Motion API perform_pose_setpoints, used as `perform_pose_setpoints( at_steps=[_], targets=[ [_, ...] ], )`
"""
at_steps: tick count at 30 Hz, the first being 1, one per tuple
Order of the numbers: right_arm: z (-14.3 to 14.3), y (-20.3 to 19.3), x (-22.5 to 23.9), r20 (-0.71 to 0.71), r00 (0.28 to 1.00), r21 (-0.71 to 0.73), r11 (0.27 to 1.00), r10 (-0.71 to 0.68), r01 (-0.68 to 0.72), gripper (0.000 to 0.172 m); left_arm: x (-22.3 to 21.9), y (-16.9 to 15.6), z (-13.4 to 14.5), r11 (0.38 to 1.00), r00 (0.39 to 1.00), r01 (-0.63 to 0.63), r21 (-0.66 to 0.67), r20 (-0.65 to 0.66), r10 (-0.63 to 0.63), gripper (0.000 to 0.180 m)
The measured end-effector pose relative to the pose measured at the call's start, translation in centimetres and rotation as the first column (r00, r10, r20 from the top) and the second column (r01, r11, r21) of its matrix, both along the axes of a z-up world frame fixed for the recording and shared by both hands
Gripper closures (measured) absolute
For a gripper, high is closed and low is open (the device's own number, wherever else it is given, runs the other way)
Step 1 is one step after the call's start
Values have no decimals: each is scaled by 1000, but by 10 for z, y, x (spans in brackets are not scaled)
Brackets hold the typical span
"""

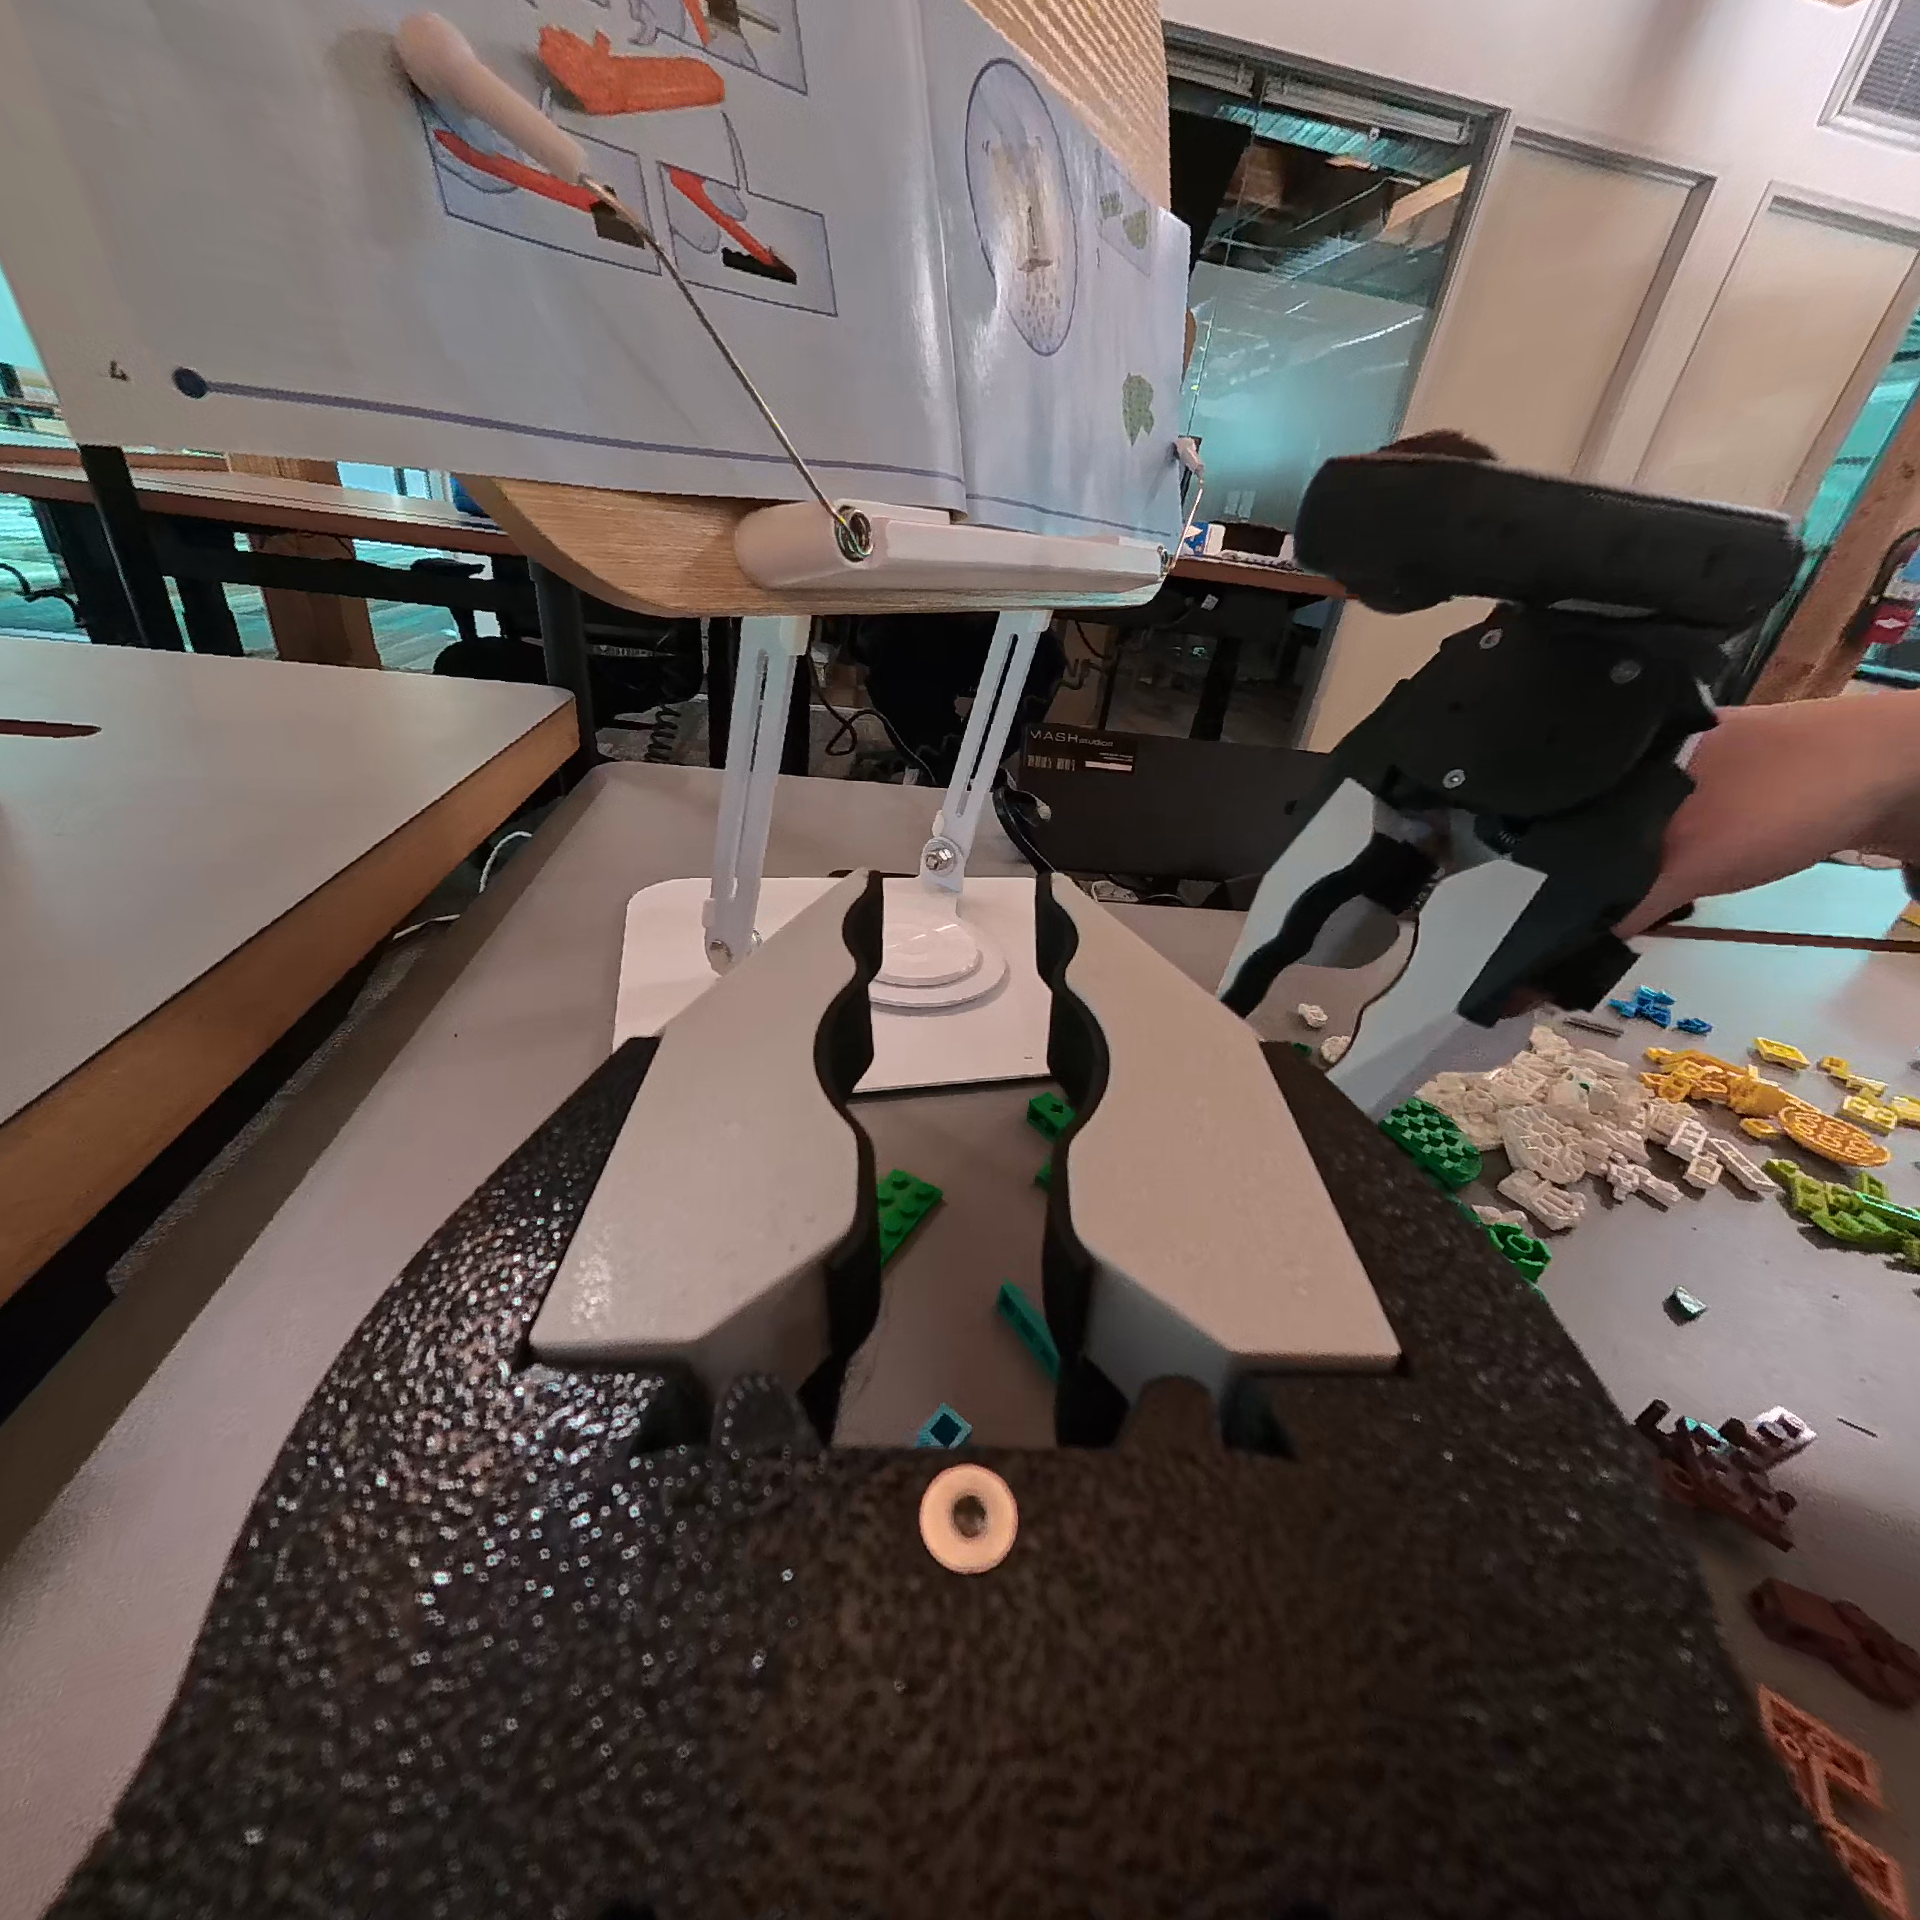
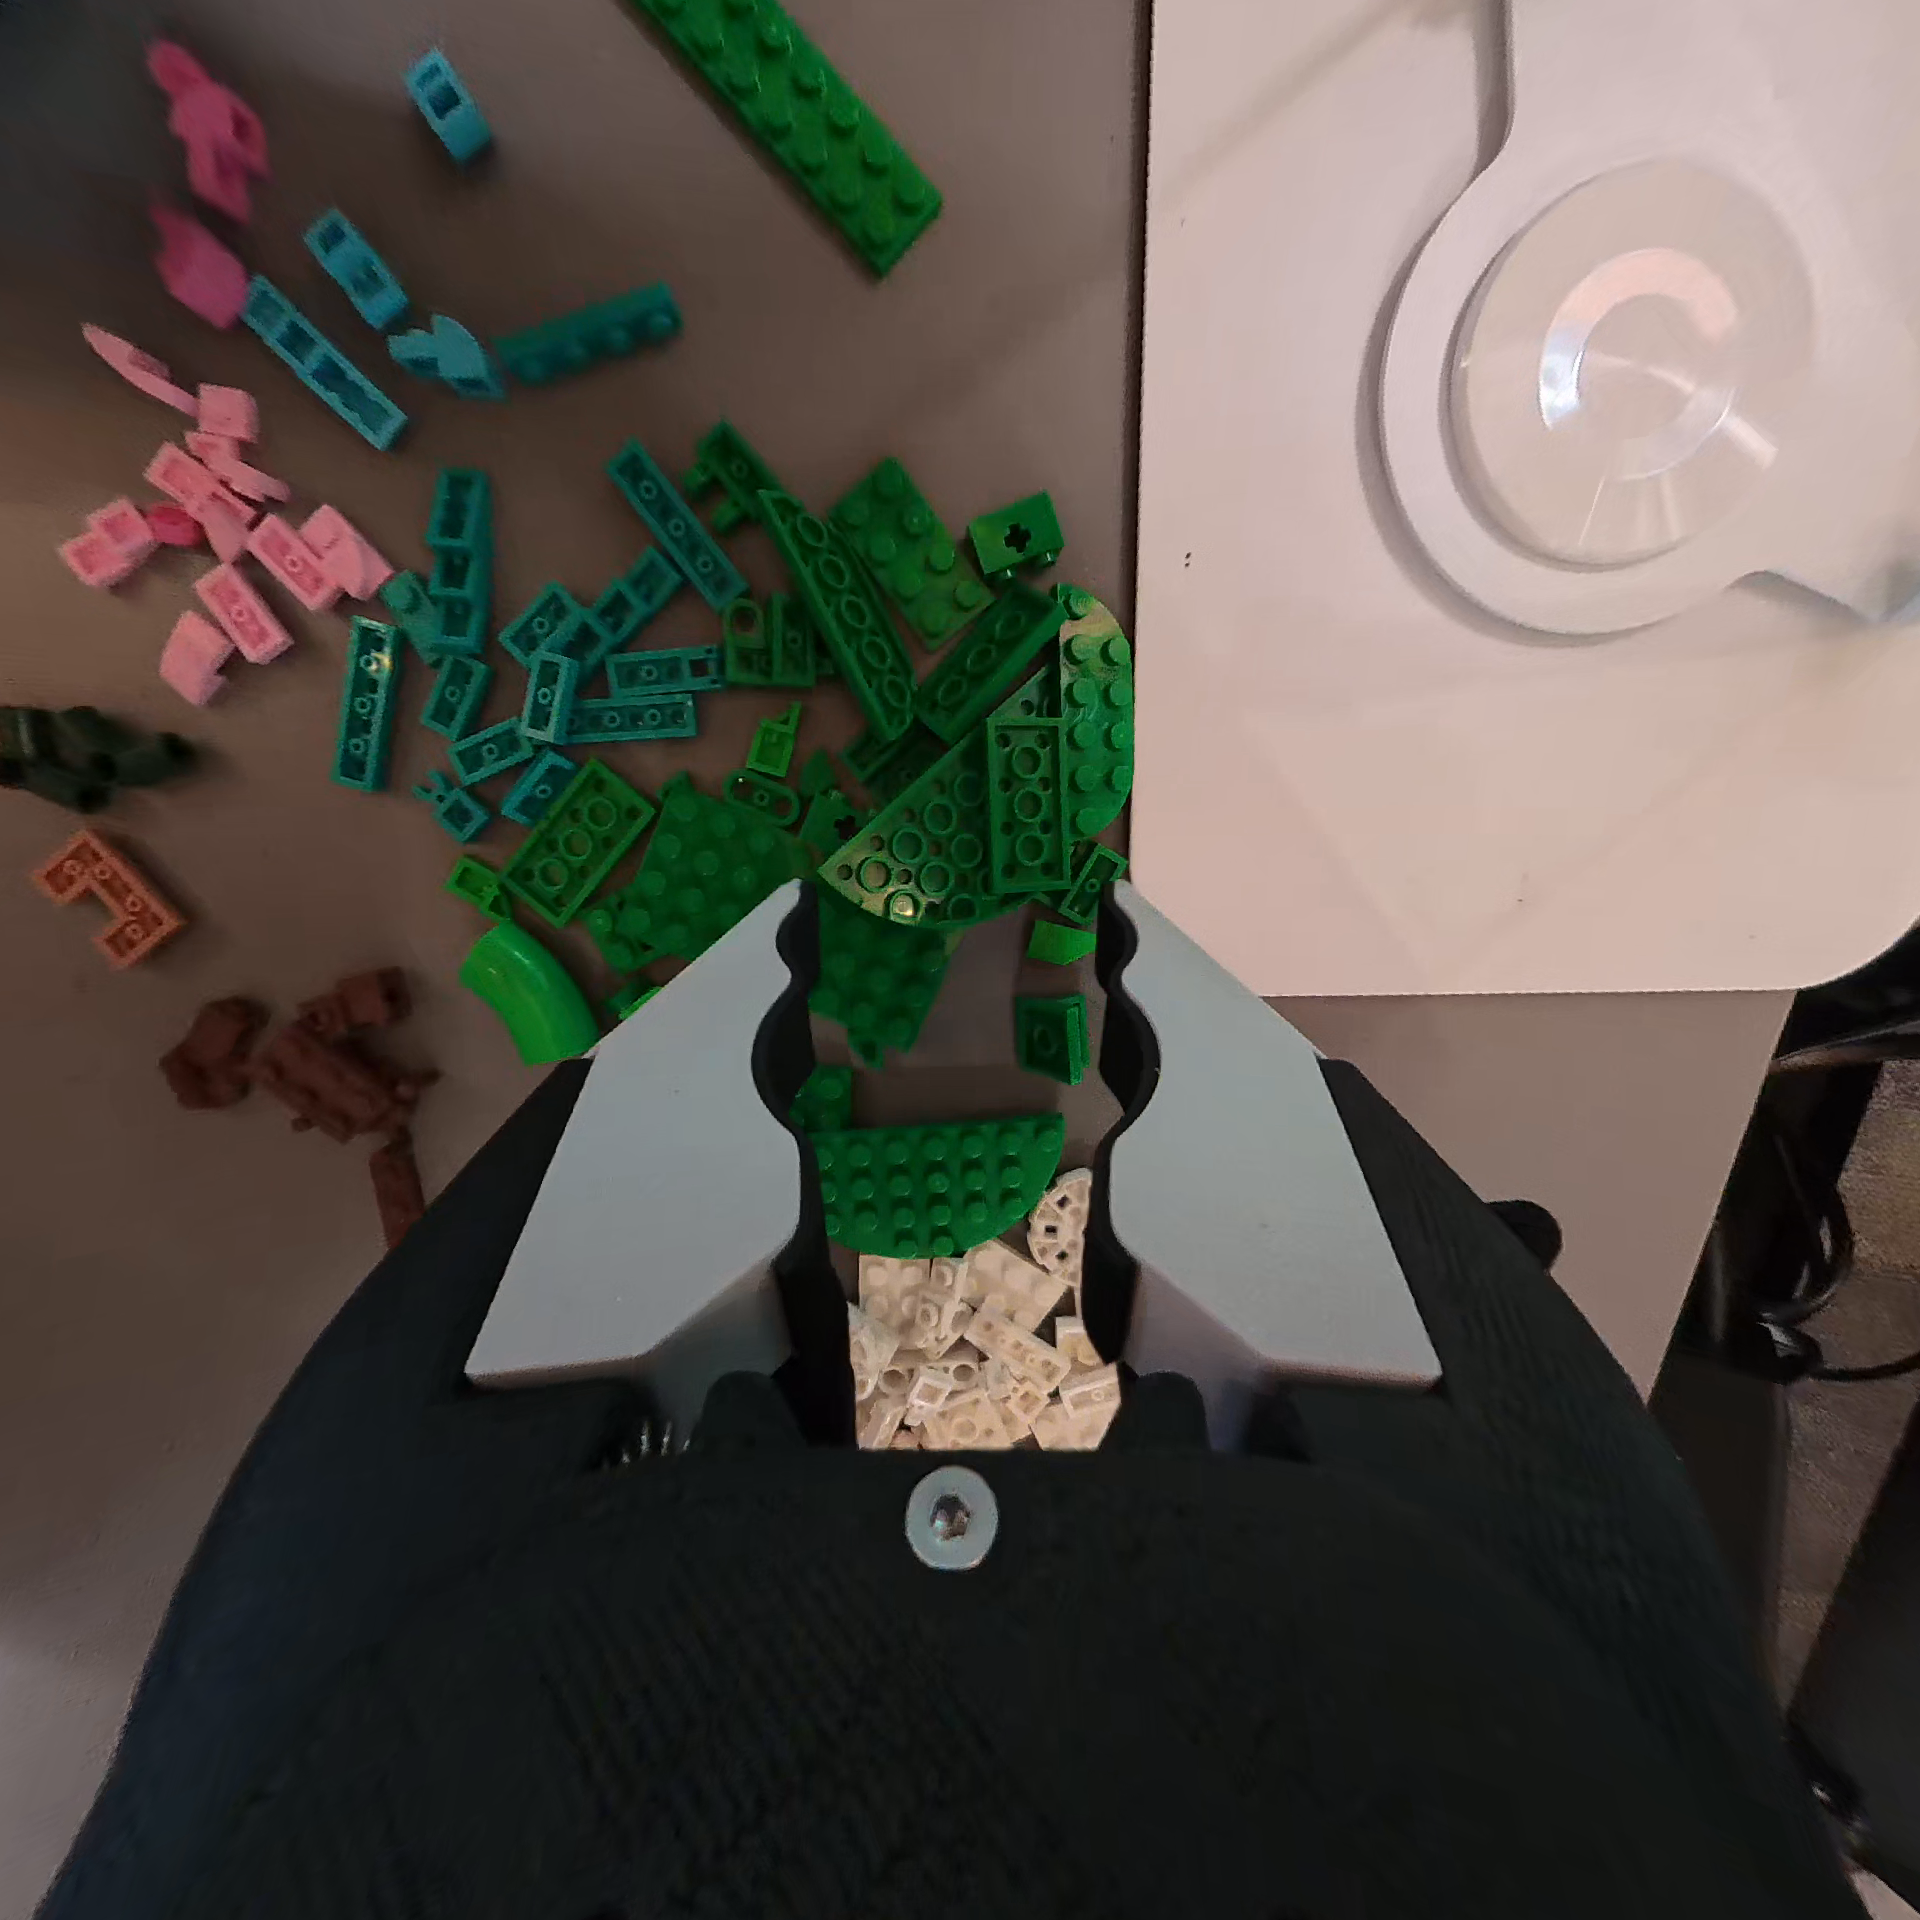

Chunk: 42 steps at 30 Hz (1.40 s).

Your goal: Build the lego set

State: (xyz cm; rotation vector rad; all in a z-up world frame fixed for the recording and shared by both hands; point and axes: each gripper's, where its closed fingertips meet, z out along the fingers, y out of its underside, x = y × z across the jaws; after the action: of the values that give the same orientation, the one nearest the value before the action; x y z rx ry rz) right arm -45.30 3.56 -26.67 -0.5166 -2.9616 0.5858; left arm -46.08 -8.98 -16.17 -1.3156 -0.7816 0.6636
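My left gripper (image 1: 958, 883) is open with nothing between its pads. It hovers low over the grey table (image 1: 499, 1091), pointing at the white base (image 1: 707, 997) of a book stand. A few green and teal bricks (image 1: 909, 1205) lie on the table under it. My right gripper (image 2: 956, 899) is open wide and looks straight down on a pile of green bricks (image 2: 935, 790). Its pads touch none of them. A half-round green plate (image 2: 935, 1184) and white bricks (image 2: 987, 1351) lie below its fingers. In the left wrist view the right gripper (image 1: 1309, 997) is held by a hand above the bricks.
The stand holds an open instruction booklet (image 1: 520, 260) overhead. Its white base (image 2: 1455, 779) borders the green pile on the right. Teal bricks (image 2: 540, 665), pink bricks (image 2: 229, 561), brown bricks (image 2: 301, 1060) and a long green plate (image 2: 800, 114) lie to the left. White (image 1: 1558, 1132) and yellow bricks (image 1: 1766, 1101) lie farther right. There is about 15 cm between the tips of the two grippers. My left tips are about 20 cm from the half-round green plate (image 2: 935, 1184), my right tips only 6 cm.
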Motion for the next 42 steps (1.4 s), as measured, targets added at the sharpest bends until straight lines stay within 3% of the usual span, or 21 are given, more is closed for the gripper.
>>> perform_pose_setpoints(
  at_steps=[3,7,13,19,24,29,33,42],
  targets=[
    [-5,-2,1,32,999,2,1000,-5,5,121,0,-1,1,1000,1000,-2,6,0,2,154],
    [-7,2,2,31,999,12,1000,13,-14,144,0,-1,1,1000,1000,0,5,-2,0,154],
    [-7,13,9,17,999,41,998,51,-51,162,1,0,2,1000,1000,1,5,-3,-1,154],
    [6,-5,-1,56,991,-98,987,-121,127,119,1,1,1,1000,1000,2,-2,-5,-2,154],
    [4,-19,0,309,889,-142,908,-337,394,109,0,0,1,1000,1000,-1,1,-3,1,154],
    [0,-5,-17,220,881,-86,891,-420,446,110,0,0,1,1000,1000,-1,1,-3,1,154],
    [-5,-6,-9,259,880,-60,903,-398,425,121,0,0,1,1000,1000,-1,0,-3,1,154],
    [0,9,-11,187,905,-49,917,-381,396,161,0,0,2,1000,1000,-2,4,-4,2,154]
  ],
)
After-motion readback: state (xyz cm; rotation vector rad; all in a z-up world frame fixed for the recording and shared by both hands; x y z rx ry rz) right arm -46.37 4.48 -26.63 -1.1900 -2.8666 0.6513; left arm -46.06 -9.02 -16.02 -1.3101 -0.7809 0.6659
